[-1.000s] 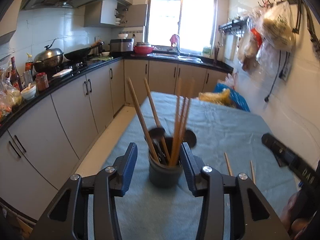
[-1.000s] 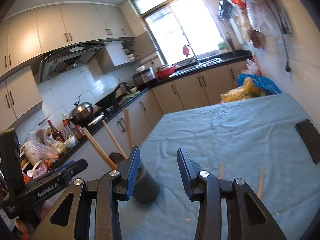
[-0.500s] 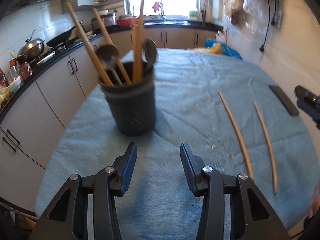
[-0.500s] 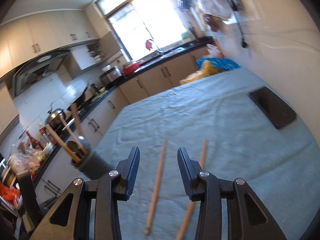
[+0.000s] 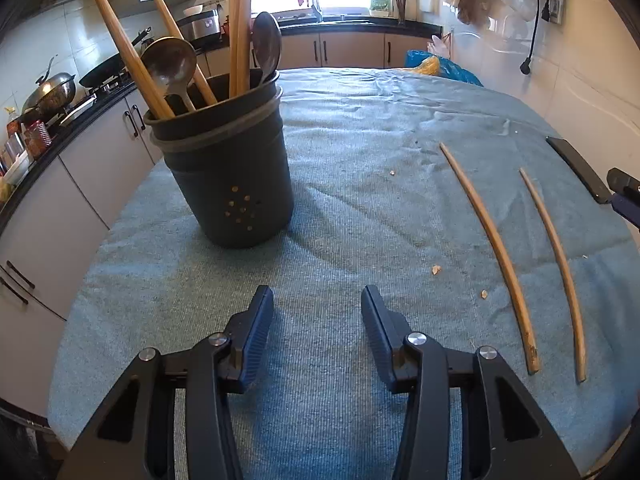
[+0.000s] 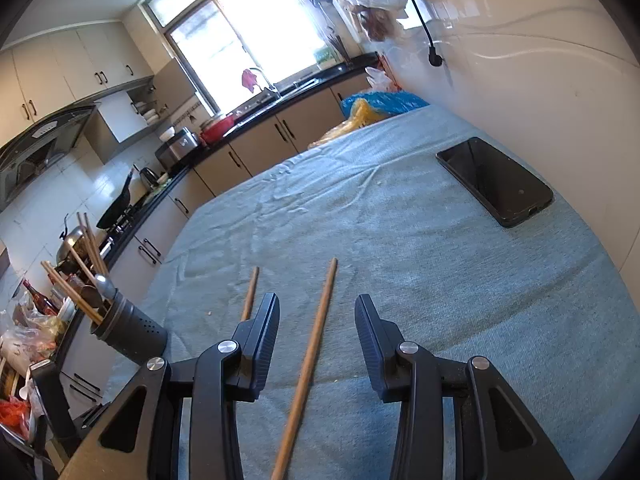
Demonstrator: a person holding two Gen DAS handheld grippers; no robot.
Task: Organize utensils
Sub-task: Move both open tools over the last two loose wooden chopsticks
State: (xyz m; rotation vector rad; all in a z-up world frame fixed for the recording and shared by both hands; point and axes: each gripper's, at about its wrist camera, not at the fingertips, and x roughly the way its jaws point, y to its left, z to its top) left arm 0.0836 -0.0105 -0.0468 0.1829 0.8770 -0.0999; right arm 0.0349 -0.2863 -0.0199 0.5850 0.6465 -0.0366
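A dark utensil holder stands on the blue-green tablecloth, holding wooden chopsticks and two dark spoons. It also shows at the left of the right wrist view. Two loose wooden chopsticks lie on the cloth: one nearer the middle, one further right. My left gripper is open and empty, low over the cloth, in front of the holder. My right gripper is open, its jaws on either side of one chopstick; the other chopstick lies just left of it.
A black phone lies on the cloth by the wall at the right. A blue and yellow bag sits at the table's far end. Kitchen counters with cabinets run along the left. Crumbs dot the cloth.
The left gripper has pulled back from around the holder and tilted down. The right gripper has swung right and lowered until a loose chopstick lies between its jaws.
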